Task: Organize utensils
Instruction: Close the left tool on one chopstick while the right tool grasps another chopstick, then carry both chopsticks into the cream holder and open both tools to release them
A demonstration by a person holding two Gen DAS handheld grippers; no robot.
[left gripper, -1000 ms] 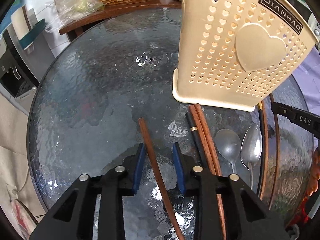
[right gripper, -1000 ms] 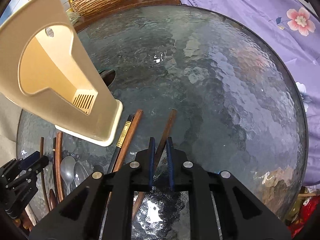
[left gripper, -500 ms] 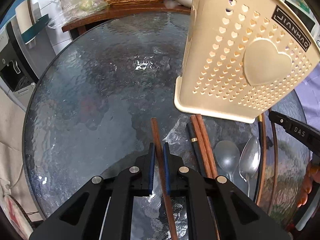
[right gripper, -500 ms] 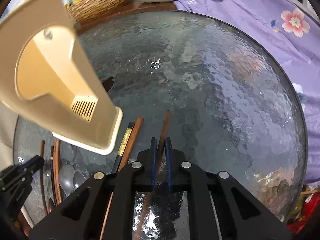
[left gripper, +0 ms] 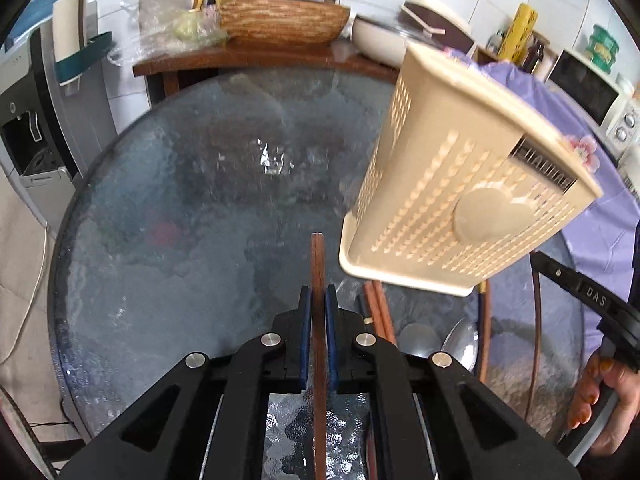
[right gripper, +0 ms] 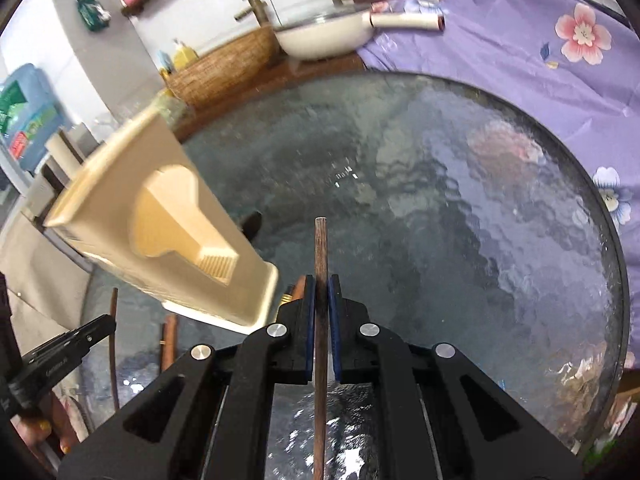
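My left gripper (left gripper: 317, 300) is shut on a brown wooden chopstick (left gripper: 317, 256), held lifted above the round glass table (left gripper: 160, 208). My right gripper (right gripper: 321, 290) is shut on another brown chopstick (right gripper: 320, 248), also raised. The beige perforated utensil holder (left gripper: 460, 208) with a heart stands to the right in the left wrist view and to the left in the right wrist view (right gripper: 160, 232). More chopsticks (left gripper: 378, 312) and two metal spoons (left gripper: 460, 340) lie on the glass by its base.
A wicker basket (left gripper: 280, 20) and a white pan (right gripper: 324, 36) stand on a wooden counter behind the table. A purple flowered cloth (right gripper: 540, 60) lies along the table's right side. A water dispenser (left gripper: 28, 112) stands at the left.
Both grippers have risen and tilted up with their chopsticks, lifting them off the glass. The left gripper closed on its chopstick during this second. The holder now appears farther off and blurred.
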